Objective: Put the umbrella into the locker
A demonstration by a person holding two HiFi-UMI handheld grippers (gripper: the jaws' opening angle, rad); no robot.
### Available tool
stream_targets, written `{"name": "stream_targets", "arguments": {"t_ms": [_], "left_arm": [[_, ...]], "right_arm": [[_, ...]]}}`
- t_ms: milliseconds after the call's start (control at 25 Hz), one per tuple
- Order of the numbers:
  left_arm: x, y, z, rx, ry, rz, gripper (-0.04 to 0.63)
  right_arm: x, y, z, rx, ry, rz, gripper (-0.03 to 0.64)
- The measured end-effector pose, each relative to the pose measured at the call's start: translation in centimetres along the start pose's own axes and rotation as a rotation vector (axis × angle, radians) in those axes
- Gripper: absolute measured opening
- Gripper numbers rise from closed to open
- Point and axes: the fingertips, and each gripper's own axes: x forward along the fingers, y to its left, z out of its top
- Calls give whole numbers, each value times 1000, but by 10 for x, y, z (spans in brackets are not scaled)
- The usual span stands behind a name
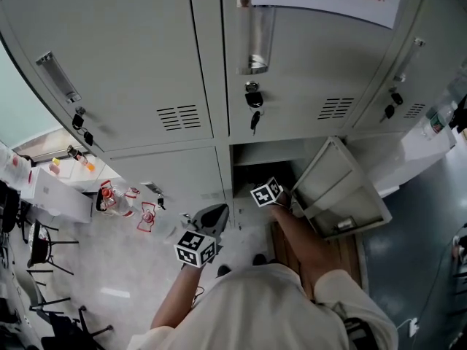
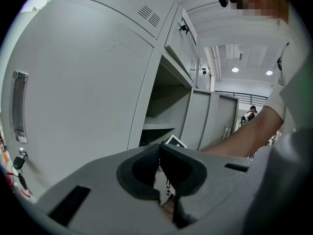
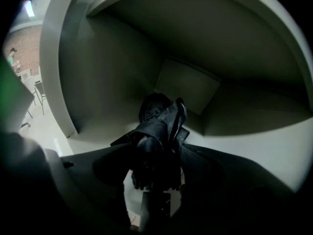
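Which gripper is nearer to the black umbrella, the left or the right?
Right. The right gripper reaches into the open locker, with the umbrella between its jaws. The left gripper is outside, jaws together, before the closed door beside it.

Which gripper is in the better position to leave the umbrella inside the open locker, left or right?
Right. The right gripper reaches inside the locker with the umbrella between its parted jaws, so it likely only needs to withdraw. The left gripper is outside, jaws together, empty.
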Motion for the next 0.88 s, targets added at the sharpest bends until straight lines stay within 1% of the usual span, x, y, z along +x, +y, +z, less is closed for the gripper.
{"name": "stream_targets", "arguments": {"t_ms": [160, 480, 640, 880], "left_arm": [[-1, -5, 0, 5, 0, -32, 5], [-4, -16, -5, 6, 7, -105, 5], [-5, -17, -9, 6, 14, -143, 5], [-7, -21, -14, 4, 25, -210, 5]], "right_arm": [[-17, -2, 6, 9, -33, -29, 314], [-57, 4, 12, 60, -88, -36, 310], [-82, 2, 11, 86, -110, -67, 295], [-129, 2, 7, 165, -149, -100, 253]]}}
